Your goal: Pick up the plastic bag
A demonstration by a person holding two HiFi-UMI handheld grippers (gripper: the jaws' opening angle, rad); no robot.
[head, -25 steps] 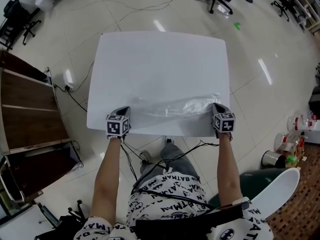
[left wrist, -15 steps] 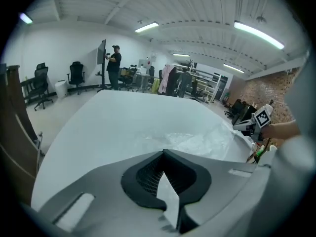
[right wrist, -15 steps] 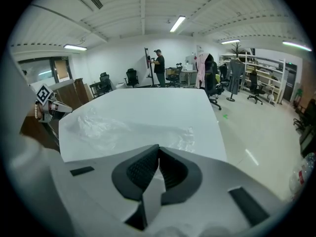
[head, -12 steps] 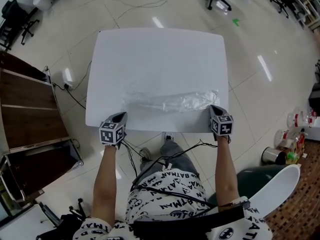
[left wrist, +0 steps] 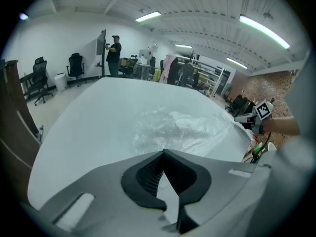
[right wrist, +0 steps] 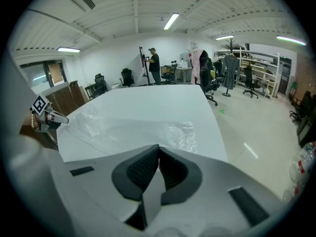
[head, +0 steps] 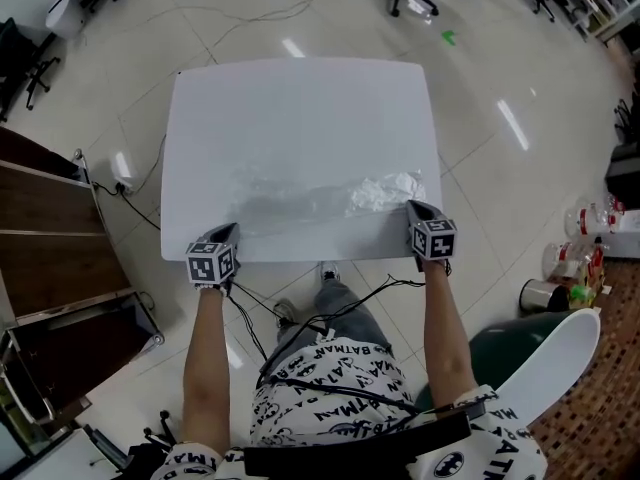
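Both pairs of fingers are pressed together, and I see no film between them. My left gripper [head: 229,230] sits at the near left corner of the bench [head: 300,108], and my right gripper [head: 412,207] is at its near right edge. The clear plastic bag [head: 320,200] lies flat on the bench between them, with its crumpled right end just beside the right fingers. My worry is the film. It looks thin and slick on a smooth top, so it may skate ahead of the fingers instead of getting pinched, or slide off the near edge.

The far half of the white table [head: 300,108] gives open room. The plastic bag [head: 330,200] spans its near strip. A wooden cabinet [head: 50,258] stands off its left side.
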